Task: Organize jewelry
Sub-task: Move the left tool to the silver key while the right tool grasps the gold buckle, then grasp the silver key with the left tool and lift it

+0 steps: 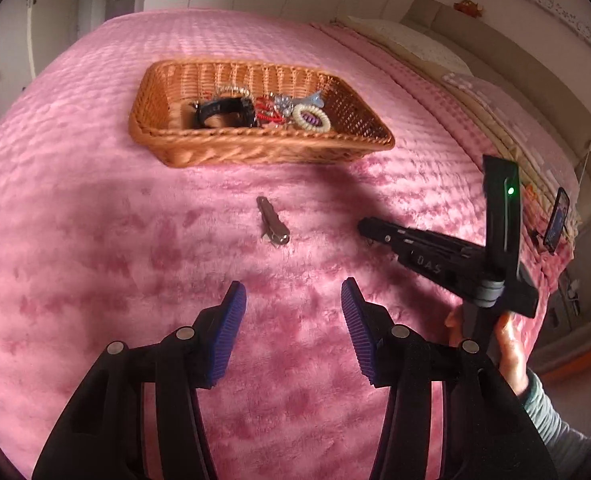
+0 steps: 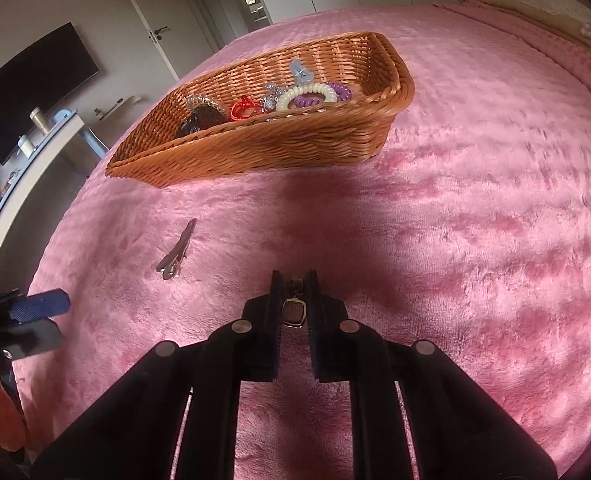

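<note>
Since the right gripper (image 2: 294, 280) has its jaws clamped on a small pendant (image 2: 294, 313), carry it level over the wicker basket (image 2: 255, 148) ahead; left gripper (image 1: 293, 296) jaws stand apart.

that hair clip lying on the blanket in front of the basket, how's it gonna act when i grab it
The hair clip looks thin, rigid and metallic, so probably stiff and light. It lies flat and slightly sunk in the plush pink blanket, so pads may pinch fabric too. Its smooth narrow body could slip or pivot between the open left gripper pads.
</note>
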A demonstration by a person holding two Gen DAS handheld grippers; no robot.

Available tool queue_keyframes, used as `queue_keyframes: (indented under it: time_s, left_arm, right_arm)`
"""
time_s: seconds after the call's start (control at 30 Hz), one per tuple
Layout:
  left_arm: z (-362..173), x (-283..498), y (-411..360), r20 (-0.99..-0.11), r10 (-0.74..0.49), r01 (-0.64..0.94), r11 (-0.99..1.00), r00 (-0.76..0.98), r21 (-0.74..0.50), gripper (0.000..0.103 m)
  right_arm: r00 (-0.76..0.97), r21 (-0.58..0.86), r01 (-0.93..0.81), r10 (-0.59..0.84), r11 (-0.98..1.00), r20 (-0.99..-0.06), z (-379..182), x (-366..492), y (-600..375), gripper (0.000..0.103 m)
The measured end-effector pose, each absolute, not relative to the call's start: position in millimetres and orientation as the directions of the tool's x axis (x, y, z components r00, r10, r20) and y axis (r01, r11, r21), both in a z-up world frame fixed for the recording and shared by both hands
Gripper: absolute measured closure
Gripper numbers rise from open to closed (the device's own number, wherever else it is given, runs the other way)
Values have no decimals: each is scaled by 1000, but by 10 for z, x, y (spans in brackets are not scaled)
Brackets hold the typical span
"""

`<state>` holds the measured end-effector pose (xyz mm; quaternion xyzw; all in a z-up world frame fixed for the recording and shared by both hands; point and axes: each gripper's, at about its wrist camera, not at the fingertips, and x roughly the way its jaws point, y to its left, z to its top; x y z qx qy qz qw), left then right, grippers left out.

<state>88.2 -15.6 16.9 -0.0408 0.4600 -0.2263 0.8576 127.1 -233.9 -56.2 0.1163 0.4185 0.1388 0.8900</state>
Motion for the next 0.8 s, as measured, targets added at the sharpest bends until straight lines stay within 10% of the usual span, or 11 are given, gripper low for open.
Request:
queue_keyframes:
  time_s: [0.4, 0.47, 0.8]
  left_arm:
    - [-469, 1490, -643, -794, -300, 311, 939, 529, -148, 59]
    - [-446, 1502, -653, -790, -281, 314, 942, 545, -118, 81]
    - [-443, 1391, -407, -758, -335, 298, 935, 559, -193, 81]
  right_arm:
    - [606, 407, -151, 410, 901, -682, -585, 1254, -2505, 93]
    - [597, 432, -155, 432, 889, -676, -596, 1259, -2528, 90]
    - [620, 551, -105, 488, 828, -614, -610, 1167, -2812, 88]
